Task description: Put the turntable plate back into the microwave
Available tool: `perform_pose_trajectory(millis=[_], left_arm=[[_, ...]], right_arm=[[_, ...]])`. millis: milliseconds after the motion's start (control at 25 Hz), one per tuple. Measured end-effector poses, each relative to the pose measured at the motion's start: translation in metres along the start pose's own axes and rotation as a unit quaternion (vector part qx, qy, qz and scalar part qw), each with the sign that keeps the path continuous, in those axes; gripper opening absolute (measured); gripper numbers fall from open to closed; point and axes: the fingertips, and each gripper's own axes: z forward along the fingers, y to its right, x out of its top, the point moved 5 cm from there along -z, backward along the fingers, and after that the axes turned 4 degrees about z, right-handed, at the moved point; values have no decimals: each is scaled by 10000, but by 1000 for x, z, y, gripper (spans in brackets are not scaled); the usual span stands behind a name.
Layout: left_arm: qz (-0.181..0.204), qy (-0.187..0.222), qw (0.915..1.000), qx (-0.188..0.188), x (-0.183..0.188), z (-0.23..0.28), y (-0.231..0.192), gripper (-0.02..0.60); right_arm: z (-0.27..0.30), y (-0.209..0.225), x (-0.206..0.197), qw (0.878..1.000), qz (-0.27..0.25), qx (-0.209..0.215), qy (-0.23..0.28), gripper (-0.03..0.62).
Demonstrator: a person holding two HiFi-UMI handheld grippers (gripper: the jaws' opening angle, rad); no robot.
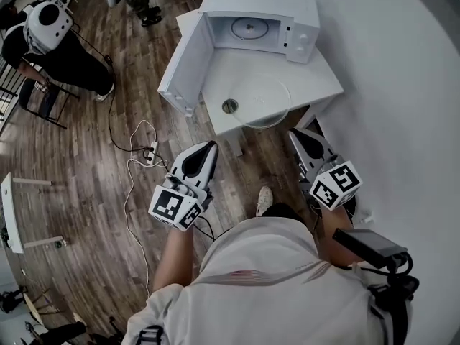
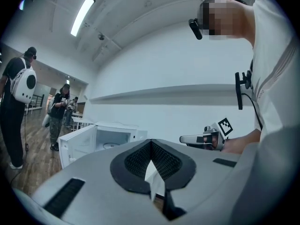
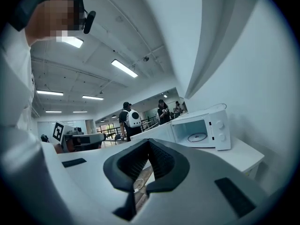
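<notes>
A white microwave (image 1: 287, 20) stands on a white table (image 1: 316, 81) with its door (image 1: 180, 67) swung open to the left. A round ring (image 1: 249, 27) lies on its floor. The clear glass turntable plate (image 1: 262, 100) lies flat on the table in front of it. My left gripper (image 1: 210, 145) and right gripper (image 1: 295, 133) are short of the table's near edge, both pointing level at it. Each is shut with nothing in it. The microwave (image 2: 108, 137) shows ahead of my left gripper (image 2: 151, 142), and the microwave (image 3: 201, 132) shows right of my right gripper (image 3: 149, 142).
A small round ring-like thing (image 1: 230, 106) sits on the table left of the plate. Cables (image 1: 140, 149) trail over the wooden floor by the table's left side. A white wall (image 1: 402, 106) runs along the right. People (image 1: 54, 42) stand at the far left.
</notes>
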Motion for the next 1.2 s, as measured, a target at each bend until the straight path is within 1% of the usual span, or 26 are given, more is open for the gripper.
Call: perform_pose_trajectory(millis=[120,240,480,600,720,880,1120,1200], left_arm=[[43,-10,10000,67,4,6,3,9],[47,-130,9998,132,3,30,1,9],[-38,-200,9997,114,-3,53,-12,9],[-68,-206,9998,-45,-7,66,-21,11],[-89,-237,9992,-297,-13,80,-31,9],[-11,-325,9976,-609,-18,94,-49,9],[119,-461,9939,-992,-28,103,-76,10],[39,-519,9926,-1094,-35,104,-83,9]], right_arm=[[5,6,2,9999,4,158,-5,5],[15,31,5,9997,77,244,-32,5],[24,54,0,9995,240,177,-77,5],[30,63,0,9996,257,35,-108,5],[37,68,0,9995,254,-165,-65,5],[47,69,-1,9983,338,-485,-1,5],[65,66,-10,9948,511,-870,134,5],[69,66,-14,9932,604,-980,177,5]])
